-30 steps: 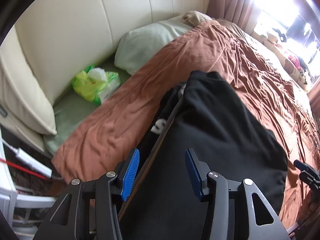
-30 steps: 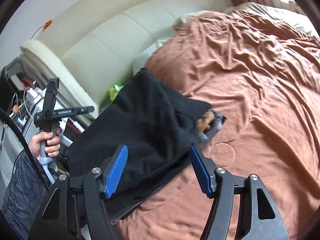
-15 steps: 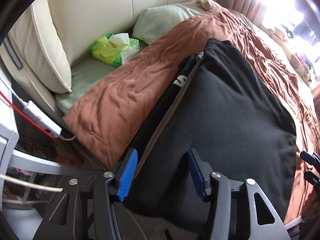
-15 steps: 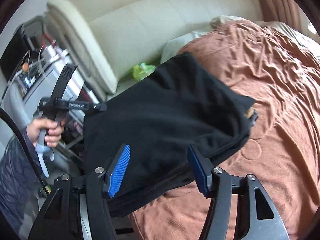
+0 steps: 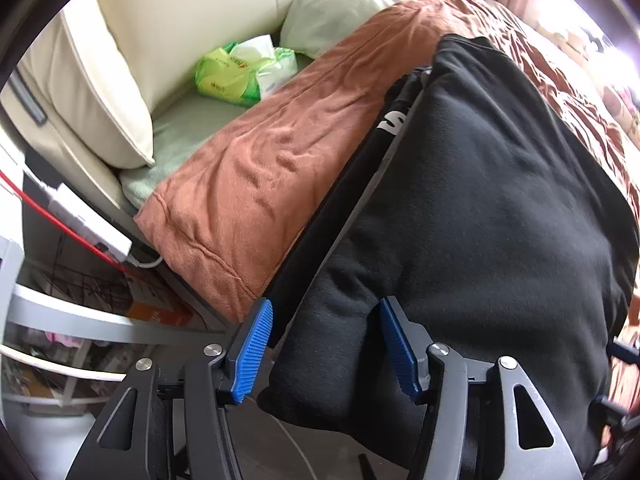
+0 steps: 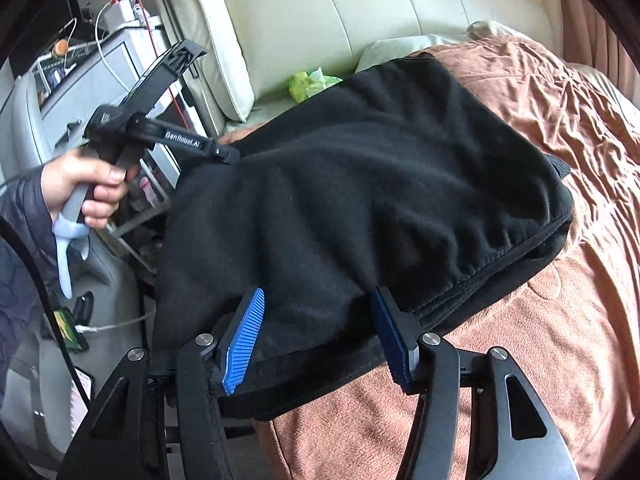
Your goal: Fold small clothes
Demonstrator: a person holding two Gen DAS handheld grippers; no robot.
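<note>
I find the black garment (image 6: 360, 184) lying folded on the brown blanket (image 6: 540, 340) at the bed's near corner, its lower end hanging past the mattress edge. My left gripper (image 5: 324, 344) stands with jaws parted, a thick fold of cloth between the blue pads; whether either pad presses it, I cannot tell. My right gripper (image 6: 316, 332) is likewise spread, cloth between the jaws, not clamped.

Risk: the overhanging end is heavy fleece, and in my judgement it could drag the stack off the bed if neither tong bites. A shallow bite may catch one layer only and undo the fold.

Open blanket lies to the right; the tissue pack (image 5: 244, 72) and cream headboard (image 5: 180, 12) limit room leftward.
</note>
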